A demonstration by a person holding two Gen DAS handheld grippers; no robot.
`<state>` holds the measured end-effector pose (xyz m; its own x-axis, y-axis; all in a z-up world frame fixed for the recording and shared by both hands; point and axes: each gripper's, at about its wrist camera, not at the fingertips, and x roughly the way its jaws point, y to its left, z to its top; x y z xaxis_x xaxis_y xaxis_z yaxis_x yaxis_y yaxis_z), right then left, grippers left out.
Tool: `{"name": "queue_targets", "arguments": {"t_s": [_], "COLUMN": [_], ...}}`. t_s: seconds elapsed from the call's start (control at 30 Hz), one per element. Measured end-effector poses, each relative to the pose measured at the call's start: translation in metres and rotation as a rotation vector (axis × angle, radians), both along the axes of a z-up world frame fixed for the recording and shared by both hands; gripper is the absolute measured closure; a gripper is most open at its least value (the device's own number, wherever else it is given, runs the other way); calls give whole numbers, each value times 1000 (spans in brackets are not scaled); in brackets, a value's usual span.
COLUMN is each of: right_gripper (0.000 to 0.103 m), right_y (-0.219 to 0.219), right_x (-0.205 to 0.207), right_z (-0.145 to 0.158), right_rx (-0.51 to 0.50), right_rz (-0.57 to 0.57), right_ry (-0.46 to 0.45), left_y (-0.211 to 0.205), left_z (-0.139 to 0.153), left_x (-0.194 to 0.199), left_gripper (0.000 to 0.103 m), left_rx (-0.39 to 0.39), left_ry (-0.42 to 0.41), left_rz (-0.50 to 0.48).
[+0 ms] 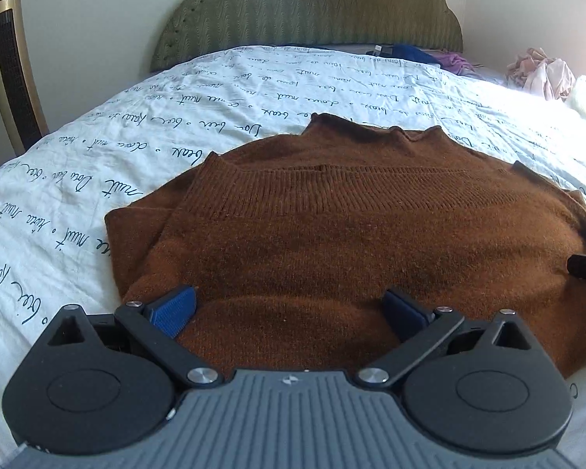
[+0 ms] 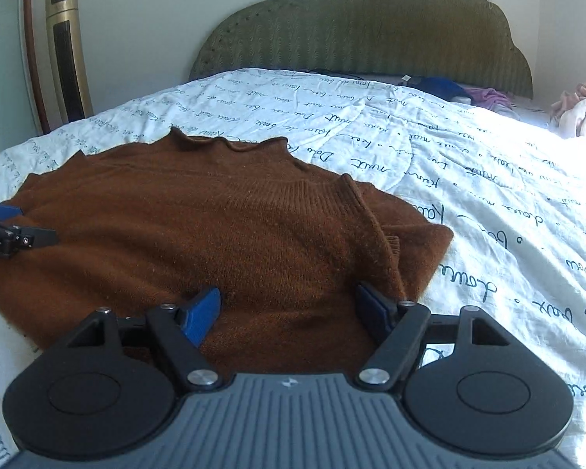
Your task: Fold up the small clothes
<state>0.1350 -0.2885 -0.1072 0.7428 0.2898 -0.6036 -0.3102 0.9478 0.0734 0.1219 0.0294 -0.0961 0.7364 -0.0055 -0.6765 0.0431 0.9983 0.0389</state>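
We find a brown knitted sweater (image 1: 332, 234) lying flat on the bed, on a white bedspread (image 1: 97, 156) printed with dark handwritten script. The collar (image 1: 371, 129) points toward the green padded headboard (image 1: 312, 11). One part of the garment is already folded over the body, its ribbed band (image 1: 293, 187) running across the middle. In the right wrist view a ribbed cuff (image 2: 392, 244) rests near the garment's right edge.

The left gripper (image 1: 289, 312) sits at the near edge of the sweater with its jaws spread wide; the blue pads (image 1: 174, 310) rest against the knit, and nothing is clamped between them. The right gripper (image 2: 289, 312) stands likewise at the near edge, jaws wide apart, blue pads (image 2: 199, 320) on the fabric, holding nothing. Each gripper shows at the margin of the other's view: the right one at the sweater's right side, the left one at its left side.

A gold tower fan (image 2: 68, 51) stands against the wall left of the headboard. Loose clothes lie at the far right of the bed: a blue item (image 2: 437, 86), a purple item (image 2: 488, 97) and a pinkish bundle (image 1: 539, 72).
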Motion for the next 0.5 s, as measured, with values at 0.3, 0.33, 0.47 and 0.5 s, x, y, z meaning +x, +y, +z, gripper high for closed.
{"name": "queue_targets", "arguments": {"t_s": [0.3, 0.33, 0.47, 0.5], "right_gripper": [26, 26, 26, 26], "right_y": [18, 17, 15, 14], "right_x": [-28, -30, -27, -26], "right_z": [-5, -10, -9, -10], "right_rx": [-53, -72, -80, -75], "right_rz": [44, 52, 59, 61], "right_ry": [14, -1, 7, 9], "left_y": [1, 1, 2, 2], "left_z": [-3, -4, -5, -4], "left_x": [0, 0, 0, 0], "left_gripper": [1, 1, 1, 1], "left_rx": [6, 7, 7, 4], "left_ry": [-2, -3, -7, -5], "left_rz": [-8, -9, -14, -14]}}
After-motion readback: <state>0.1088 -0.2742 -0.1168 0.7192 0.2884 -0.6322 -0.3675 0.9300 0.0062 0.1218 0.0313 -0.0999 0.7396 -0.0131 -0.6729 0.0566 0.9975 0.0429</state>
